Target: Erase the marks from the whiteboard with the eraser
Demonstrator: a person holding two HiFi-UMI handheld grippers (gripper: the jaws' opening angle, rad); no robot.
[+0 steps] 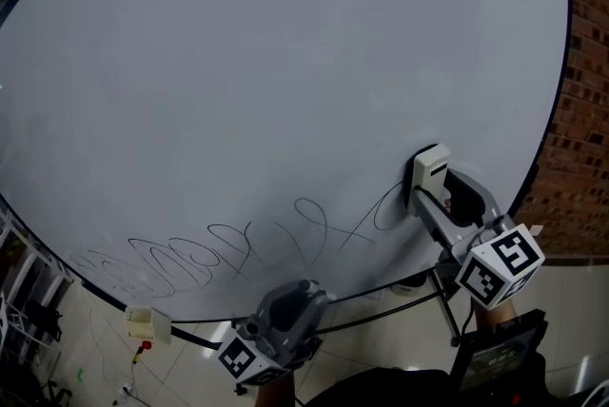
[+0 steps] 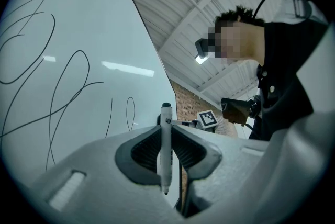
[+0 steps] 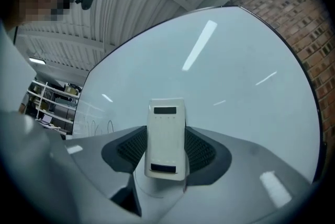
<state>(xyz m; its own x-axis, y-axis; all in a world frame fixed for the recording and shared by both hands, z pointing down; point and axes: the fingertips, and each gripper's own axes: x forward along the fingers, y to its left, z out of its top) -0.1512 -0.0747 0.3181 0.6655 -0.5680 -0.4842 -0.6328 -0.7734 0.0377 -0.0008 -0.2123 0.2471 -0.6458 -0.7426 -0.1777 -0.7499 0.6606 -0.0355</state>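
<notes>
A large whiteboard [image 1: 285,82] fills the head view, with looping black marks [image 1: 228,248] along its lower part. My right gripper [image 1: 433,191] is shut on a white eraser [image 1: 430,169], which rests against the board just right of the last loop [image 1: 388,208]. In the right gripper view the eraser [image 3: 166,136] stands between the jaws before the board [image 3: 220,76]. My left gripper [image 1: 285,305] hangs below the board's lower edge, shut on a white marker [image 2: 166,147] with a black cap. The scribbles [image 2: 47,76] show in the left gripper view.
A brick wall [image 1: 580,129] runs along the right of the board. The board's stand legs [image 1: 447,300] reach down to a light floor. A small white and yellow object [image 1: 147,324] sits at the board's lower left edge. Shelving [image 3: 52,105] stands far left.
</notes>
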